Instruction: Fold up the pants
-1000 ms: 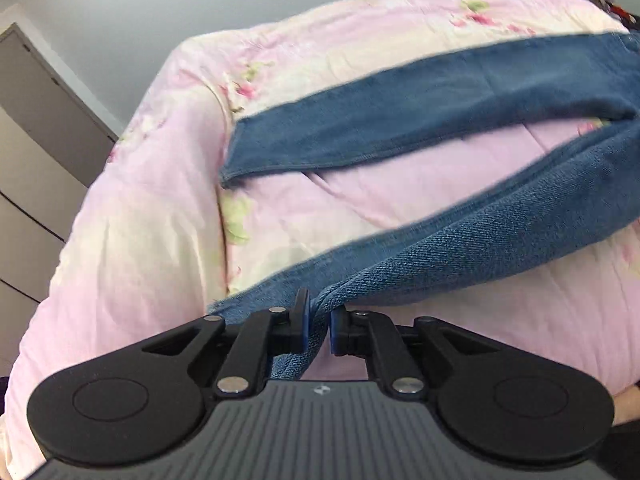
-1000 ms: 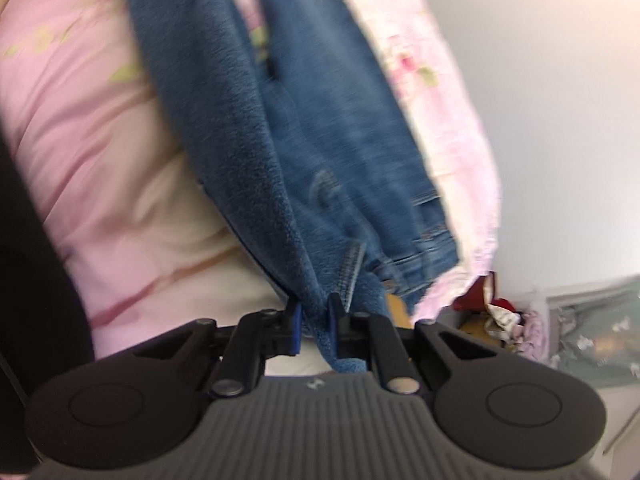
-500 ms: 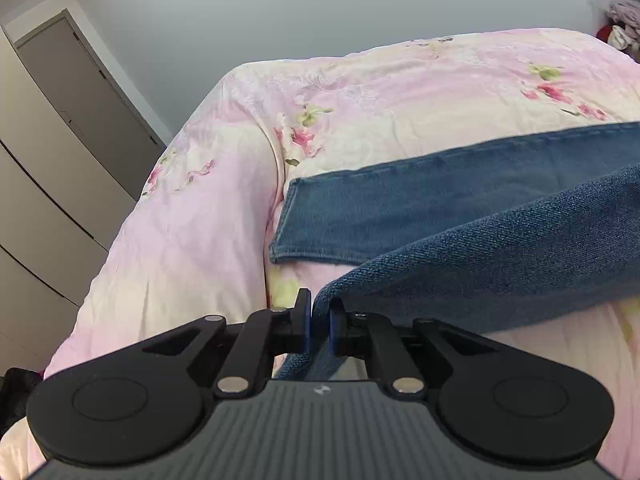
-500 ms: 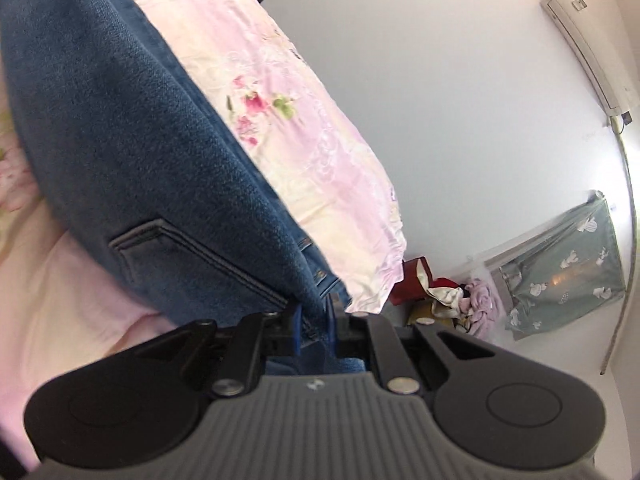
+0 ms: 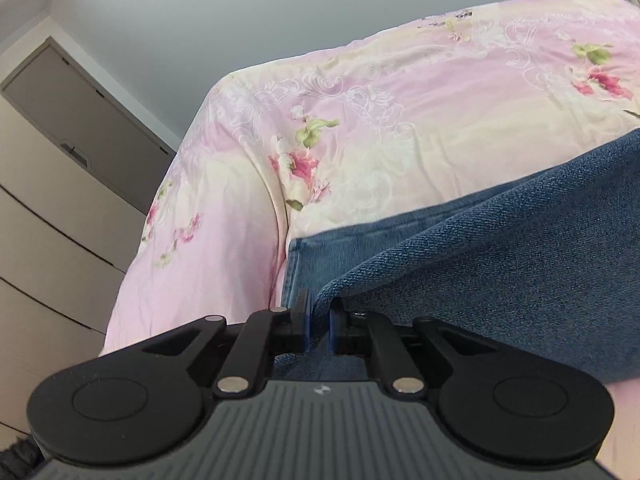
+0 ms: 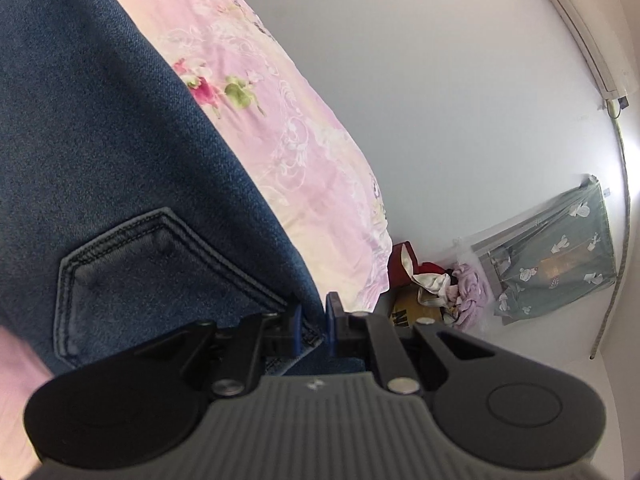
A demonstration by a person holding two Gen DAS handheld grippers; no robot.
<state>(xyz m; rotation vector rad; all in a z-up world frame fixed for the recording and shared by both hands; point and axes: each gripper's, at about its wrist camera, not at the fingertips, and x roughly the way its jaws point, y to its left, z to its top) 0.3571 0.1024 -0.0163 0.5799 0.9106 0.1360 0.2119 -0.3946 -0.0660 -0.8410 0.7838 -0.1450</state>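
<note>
Both tools clenched on jeans (image 5: 500,264): left tool (image 5: 319,322) w/ upper leg's hem over lower leg, right tool (image 6: 312,326) at waist, long axis betw. them.

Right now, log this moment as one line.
left tongs: shut on jeans hem | right tongs: shut on jeans waist | bedspread beneath
</note>
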